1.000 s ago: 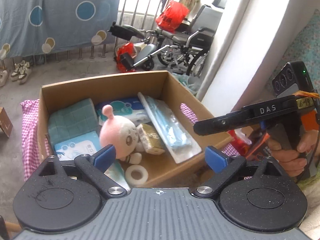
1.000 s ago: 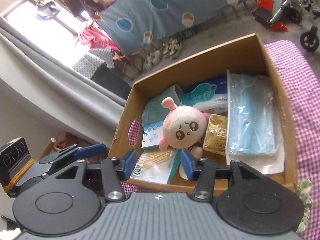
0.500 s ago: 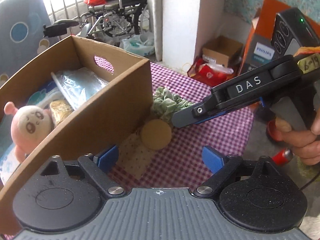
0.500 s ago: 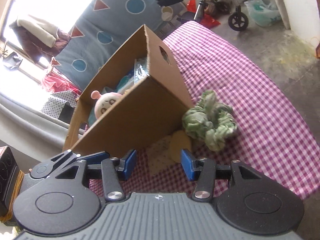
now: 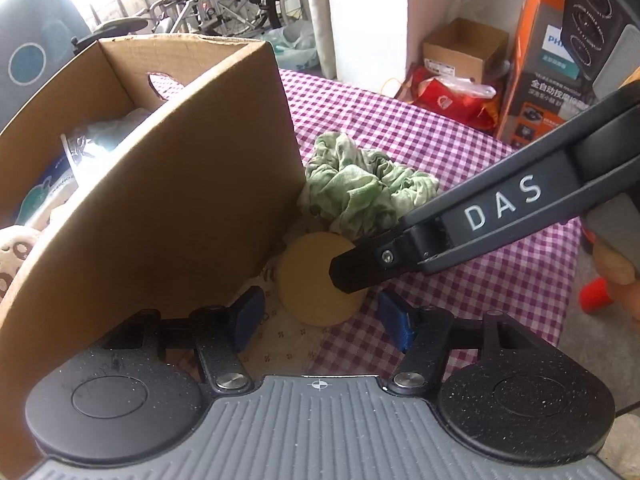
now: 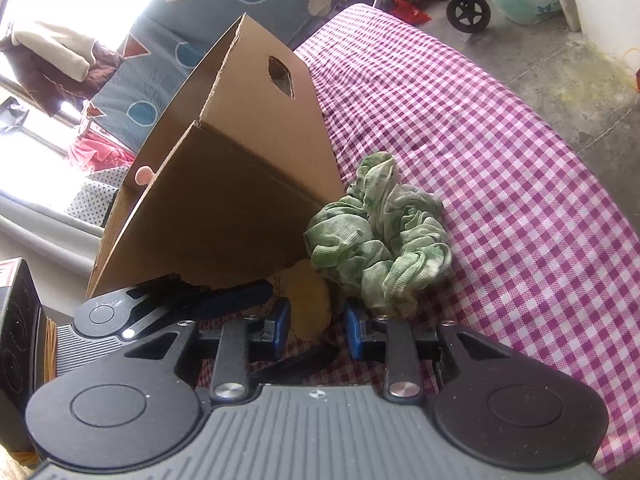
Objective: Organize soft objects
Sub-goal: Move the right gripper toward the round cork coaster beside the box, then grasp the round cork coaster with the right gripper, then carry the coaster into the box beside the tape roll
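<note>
A round yellow pad [image 5: 310,280] lies flat on the checked cloth at the foot of the cardboard box [image 5: 180,200], partly on a patterned beige sheet [image 5: 280,344]. A crumpled green scrunchie [image 5: 360,192] sits just behind it, against the box corner. My left gripper [image 5: 322,322] is low over the pad's near edge, its jaws closing with blue pads apart from it. My right gripper [image 6: 317,328] comes from the right, jaws closing with the yellow pad [image 6: 308,300] between them, no clear press. Its black finger [image 5: 440,232] crosses over the pad. The scrunchie [image 6: 380,240] lies just beyond the right pad.
The box [image 6: 240,200] holds a pink plush [image 5: 12,248] and plastic packets. The purple checked table [image 6: 480,140] curves off to bare floor on the right. Beyond it stand an orange appliance carton [image 5: 536,60], a small carton [image 5: 464,52], a red bag [image 5: 448,96] and a wheelchair [image 5: 224,0].
Both grippers have swung from above the open box down to the cloth beside its corner. Their jaws have narrowed, and the yellow pad now sits between the right gripper's pads.
</note>
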`<action>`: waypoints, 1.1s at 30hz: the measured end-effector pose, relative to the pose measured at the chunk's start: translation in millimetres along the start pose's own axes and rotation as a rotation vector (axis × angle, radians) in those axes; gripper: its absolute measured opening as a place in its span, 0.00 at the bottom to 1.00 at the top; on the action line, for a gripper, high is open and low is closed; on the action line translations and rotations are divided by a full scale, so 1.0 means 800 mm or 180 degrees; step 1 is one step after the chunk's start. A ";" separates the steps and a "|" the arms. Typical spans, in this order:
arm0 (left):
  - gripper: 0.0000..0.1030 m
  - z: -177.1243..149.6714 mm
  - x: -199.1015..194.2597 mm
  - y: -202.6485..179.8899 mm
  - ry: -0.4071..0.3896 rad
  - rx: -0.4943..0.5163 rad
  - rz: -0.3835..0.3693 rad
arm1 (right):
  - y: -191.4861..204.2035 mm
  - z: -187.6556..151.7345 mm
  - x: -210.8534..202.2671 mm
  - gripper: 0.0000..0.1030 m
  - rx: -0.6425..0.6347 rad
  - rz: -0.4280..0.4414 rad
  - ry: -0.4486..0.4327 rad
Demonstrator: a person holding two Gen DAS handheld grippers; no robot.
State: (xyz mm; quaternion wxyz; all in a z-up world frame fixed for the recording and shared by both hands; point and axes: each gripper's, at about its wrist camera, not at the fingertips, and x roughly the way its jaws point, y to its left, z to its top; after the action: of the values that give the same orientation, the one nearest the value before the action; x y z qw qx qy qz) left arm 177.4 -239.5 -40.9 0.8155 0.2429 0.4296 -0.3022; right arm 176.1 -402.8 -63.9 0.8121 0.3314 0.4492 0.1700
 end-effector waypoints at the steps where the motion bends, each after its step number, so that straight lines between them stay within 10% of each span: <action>1: 0.62 0.000 0.000 0.001 -0.0002 -0.0016 -0.0007 | -0.001 0.001 0.003 0.29 0.0003 0.0011 0.0015; 10: 0.47 -0.001 0.003 0.011 -0.0090 -0.0199 -0.0196 | 0.002 0.006 0.017 0.27 -0.0033 0.0068 0.0063; 17: 0.36 -0.007 -0.014 0.010 -0.0186 -0.0146 -0.0221 | 0.002 0.006 0.023 0.07 0.0017 0.0130 0.0033; 33: 0.47 -0.020 -0.187 0.051 -0.1134 -0.0457 0.0114 | 0.139 0.003 -0.068 0.07 -0.0795 0.0527 -0.0374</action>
State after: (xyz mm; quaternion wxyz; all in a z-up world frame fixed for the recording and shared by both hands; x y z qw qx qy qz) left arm 129.5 -157.8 83.3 0.8992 0.1344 0.2946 -0.2944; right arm 150.9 -354.7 47.6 0.8551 0.2732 0.3475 0.2712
